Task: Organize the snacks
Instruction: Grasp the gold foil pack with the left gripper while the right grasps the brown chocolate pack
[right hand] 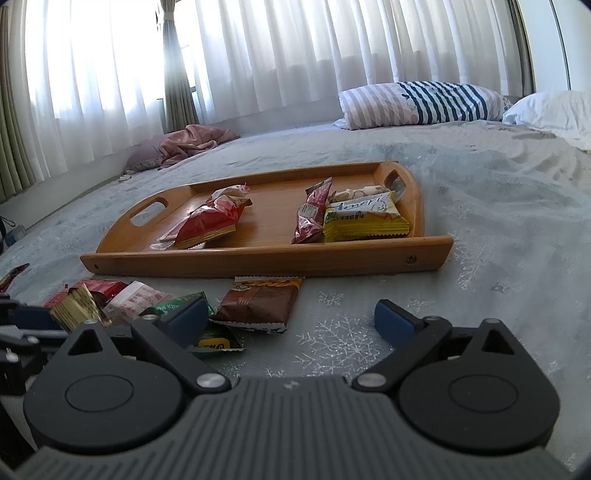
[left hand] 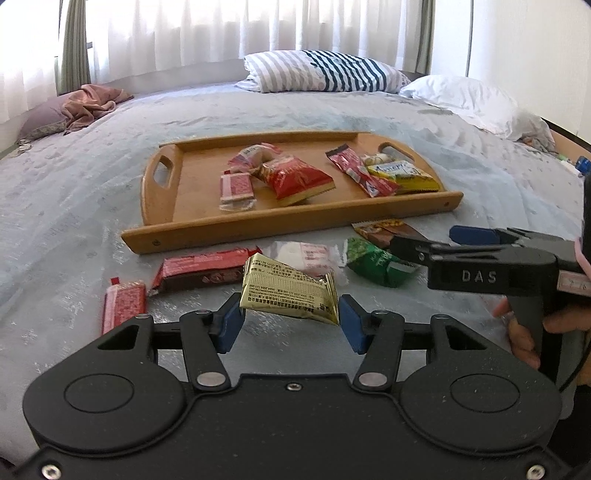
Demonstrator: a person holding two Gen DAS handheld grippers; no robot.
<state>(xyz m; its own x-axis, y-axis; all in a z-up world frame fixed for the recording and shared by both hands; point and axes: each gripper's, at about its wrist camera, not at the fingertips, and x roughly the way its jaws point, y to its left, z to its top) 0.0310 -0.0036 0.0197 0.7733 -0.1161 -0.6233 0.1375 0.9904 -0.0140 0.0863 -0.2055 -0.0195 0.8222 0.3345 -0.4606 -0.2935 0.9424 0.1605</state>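
1. My left gripper (left hand: pixel 290 321) is closed on a gold foil snack packet (left hand: pixel 290 293); its blue pads press the packet's two sides, and the packet appears raised off the bed (left hand: pixel 74 192).
2. My right gripper (right hand: pixel 291 325) stands wide open with nothing between its pads. It hangs low over the bedspread in front of the tray, and a brown snack packet (right hand: pixel 256 304) lies just ahead of its left pad.
3. A wooden tray (left hand: pixel 280 225) with cut-out handles sits on the bed, toward the middle, its long side facing me.
4. On the tray: a red packet (left hand: pixel 297 179) and a pink-and-white packet (left hand: pixel 236 192) to the left, a yellow packet (left hand: pixel 406 175) and a narrow red packet (left hand: pixel 360 171) to the right.
5. Loose on the bedspread between the tray and me: a red-and-brown bar (left hand: pixel 201 271), a small pink patterned packet (left hand: pixel 123 304), a white packet (left hand: pixel 306 254) and a green packet (left hand: pixel 373 262).
6. Toward the far edge of the bed lie a striped pillow (left hand: pixel 325 72), a white pillow (left hand: pixel 469 99) and a crumpled pink cloth (left hand: pixel 92 105).
7. White curtains (left hand: pixel 221 29) hang beyond the bed.
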